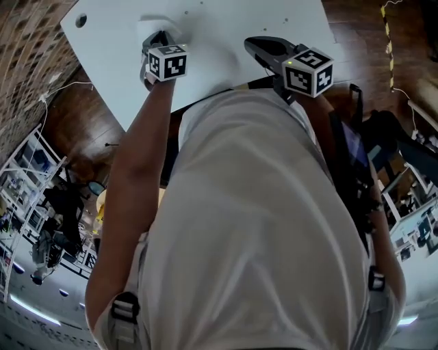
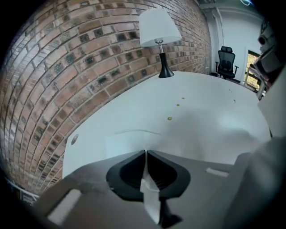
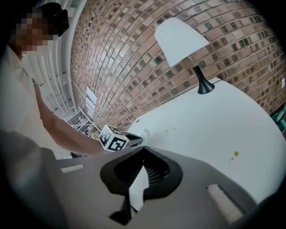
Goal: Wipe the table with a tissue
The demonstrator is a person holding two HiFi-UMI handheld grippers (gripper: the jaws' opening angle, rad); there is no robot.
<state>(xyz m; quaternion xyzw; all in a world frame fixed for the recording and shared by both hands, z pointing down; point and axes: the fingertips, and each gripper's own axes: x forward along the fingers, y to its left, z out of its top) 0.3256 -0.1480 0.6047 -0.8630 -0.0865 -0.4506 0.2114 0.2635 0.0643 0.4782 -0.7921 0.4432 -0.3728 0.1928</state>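
A white tissue point(image 1: 152, 29) lies on the white table point(image 1: 274, 20) near its left corner. My left gripper point(image 1: 159, 37) points steeply down onto it, and its jaws are shut with the tissue's point(image 2: 129, 141) creased edge pinched at their tips point(image 2: 145, 152). To its right my right gripper point(image 1: 253, 44) hovers over the table edge, shut, with nothing in it. In the right gripper view the closed jaws point(image 3: 143, 147) point across the table, and the left gripper's marker cube point(image 3: 112, 138) shows just beyond them.
A white-shaded lamp point(image 2: 158, 31) on a black base stands at the table's far end by the brick wall. A few small yellowish specks point(image 2: 169, 119) dot the tabletop. A round hole point(image 1: 81, 20) sits near the left corner. An office chair point(image 2: 225, 62) stands beyond the table.
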